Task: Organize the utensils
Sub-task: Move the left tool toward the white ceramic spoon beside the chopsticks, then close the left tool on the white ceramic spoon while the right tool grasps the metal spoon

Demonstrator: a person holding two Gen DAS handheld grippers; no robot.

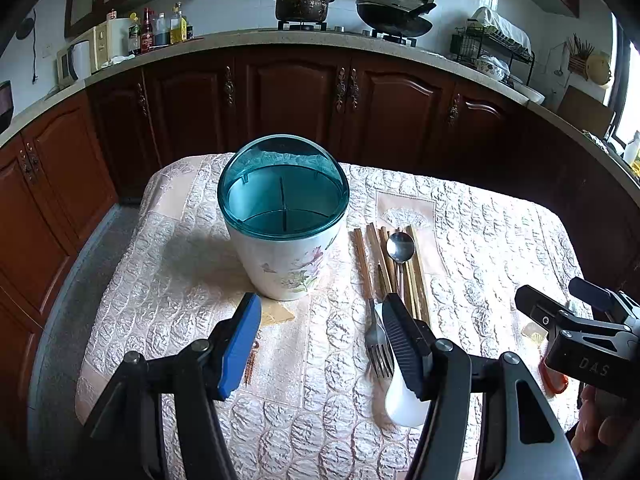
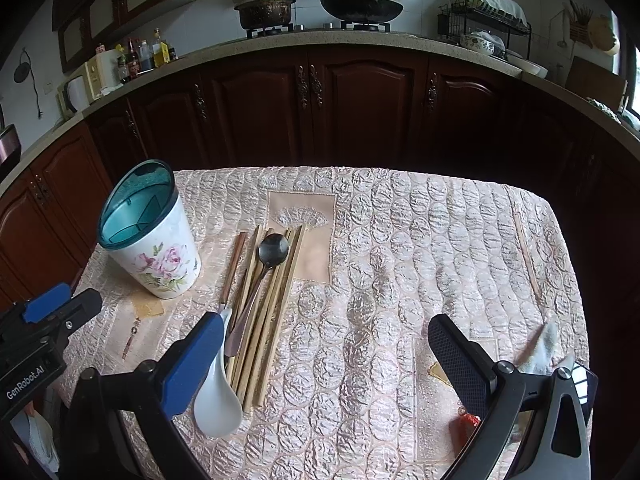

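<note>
A white floral utensil holder (image 1: 286,264) (image 2: 160,264) with a teal divided top stands on the left of the table. To its right lie several wooden chopsticks (image 1: 416,280) (image 2: 268,320) in a bundle. A metal spoon (image 1: 400,246) (image 2: 273,249) rests on them, bowl toward the far side. Nearer lie a fork (image 1: 378,346) and a white ceramic spoon (image 1: 402,402) (image 2: 218,400). My left gripper (image 1: 320,324) hovers open in front of the holder, its black finger above the fork. My right gripper (image 2: 326,360) is open over bare cloth, its blue finger above the white spoon.
A quilted pink tablecloth (image 2: 400,240) covers the table. One stray chopstick (image 2: 528,260) lies near the right edge, with a white cloth (image 2: 546,350) and a red item (image 2: 466,420) at the near right. Dark cabinets (image 1: 292,100) and a counter stand behind.
</note>
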